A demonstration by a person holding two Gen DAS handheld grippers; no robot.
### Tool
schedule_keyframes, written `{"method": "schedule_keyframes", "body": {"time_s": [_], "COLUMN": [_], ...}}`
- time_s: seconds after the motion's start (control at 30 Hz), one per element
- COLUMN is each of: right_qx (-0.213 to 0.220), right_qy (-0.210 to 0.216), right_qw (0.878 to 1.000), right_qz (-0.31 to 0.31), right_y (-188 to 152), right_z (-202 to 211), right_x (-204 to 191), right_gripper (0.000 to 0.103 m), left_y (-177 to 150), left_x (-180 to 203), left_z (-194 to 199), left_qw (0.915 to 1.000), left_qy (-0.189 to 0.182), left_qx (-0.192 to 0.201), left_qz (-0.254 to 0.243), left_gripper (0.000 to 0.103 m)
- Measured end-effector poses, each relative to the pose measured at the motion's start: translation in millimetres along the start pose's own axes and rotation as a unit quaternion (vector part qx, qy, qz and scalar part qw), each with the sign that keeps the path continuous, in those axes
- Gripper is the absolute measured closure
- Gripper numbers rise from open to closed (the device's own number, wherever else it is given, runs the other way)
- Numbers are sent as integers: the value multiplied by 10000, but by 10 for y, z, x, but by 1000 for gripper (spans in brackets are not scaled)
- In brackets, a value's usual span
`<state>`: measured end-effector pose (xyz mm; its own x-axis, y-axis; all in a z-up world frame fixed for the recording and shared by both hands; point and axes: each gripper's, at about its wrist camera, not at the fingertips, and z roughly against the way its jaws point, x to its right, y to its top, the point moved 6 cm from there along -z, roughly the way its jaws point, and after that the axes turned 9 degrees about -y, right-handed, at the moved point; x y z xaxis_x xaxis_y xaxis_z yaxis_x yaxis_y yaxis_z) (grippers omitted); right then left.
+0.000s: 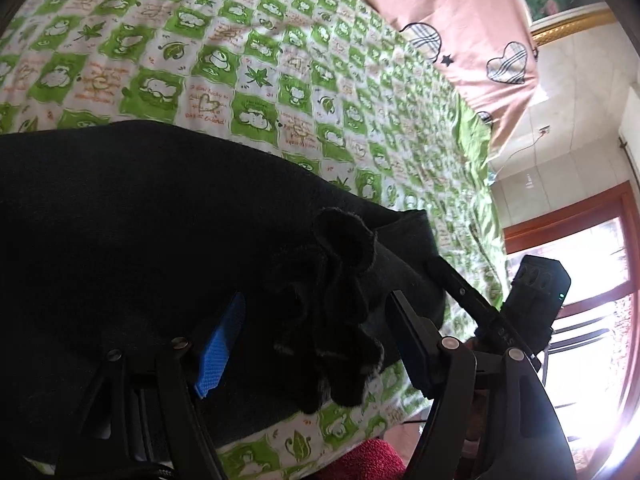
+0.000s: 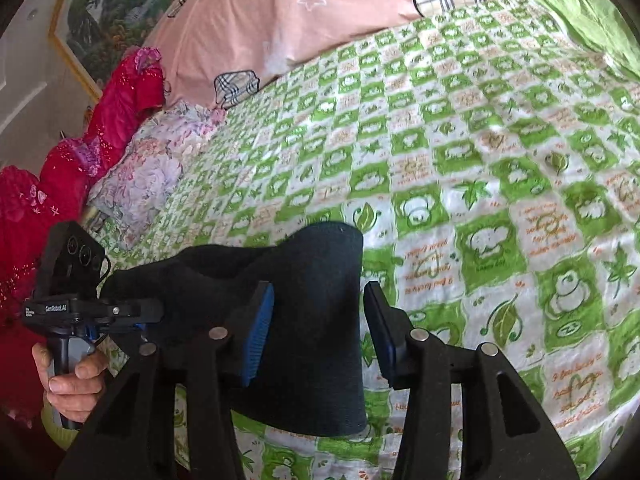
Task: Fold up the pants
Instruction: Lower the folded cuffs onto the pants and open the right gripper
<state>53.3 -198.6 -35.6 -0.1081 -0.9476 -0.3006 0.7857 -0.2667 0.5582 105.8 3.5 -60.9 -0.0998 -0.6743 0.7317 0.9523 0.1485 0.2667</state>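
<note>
Black pants lie flat on the green-and-white checked bedsheet. One end is bunched into ruffled folds. My left gripper stands open wide around that bunch, and its blue pad is clear of the cloth. In the right wrist view a flat, ribbed black end of the pants lies between the fingers of my right gripper. That gripper is open, with a thin gap beside its right pad. A hand holds the left gripper's handle at the left edge.
A pink quilt with checked hearts lies across the head of the bed. Red bedding and a floral pillow sit along the bed's left side. A framed landscape picture hangs on the wall. A bright window is beyond the bed's edge.
</note>
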Motion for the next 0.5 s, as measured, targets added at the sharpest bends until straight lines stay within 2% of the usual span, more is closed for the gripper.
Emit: {"method": "schedule_keyframes", "body": {"time_s": [0.03,0.1,0.13,0.17,0.23,0.33,0.43,0.5], "right_qx": [-47,-114,-95,-64,60,382,312,256], "right_qy": [8,-19,-64,-107,-113,-110,-389,-641], "right_qw": [10000,9999,9999,9999,9999,9990,9981,9963], "right_qz": [3,14,24,38,82,220,372,506], "right_y": [-21,-65,-68,-67,-47,-14,-26,-56], "right_z": [-23,-74,-77,-70,-6,124,63,-14], "right_x": [2,-6,-10,-18,-63,-156,-165,-146], "right_gripper": [55,54,57,61,69,69,58,52], "left_y": [16,56,75,93,122,102,44,-1], "left_x": [14,61,103,177,336,633,609,382], "left_z": [-36,-84,-113,-138,-70,128,161,69], "left_qw": [10000,9997,9995,9993,9971,9893,9867,9884], "left_qy": [61,124,89,36,128,93,209,524], "left_qx": [39,103,93,53,243,568,578,429], "left_qz": [-56,-203,-283,-375,-710,-1340,-1507,-1358], "left_gripper": [33,50,79,85,86,87,87,87]}}
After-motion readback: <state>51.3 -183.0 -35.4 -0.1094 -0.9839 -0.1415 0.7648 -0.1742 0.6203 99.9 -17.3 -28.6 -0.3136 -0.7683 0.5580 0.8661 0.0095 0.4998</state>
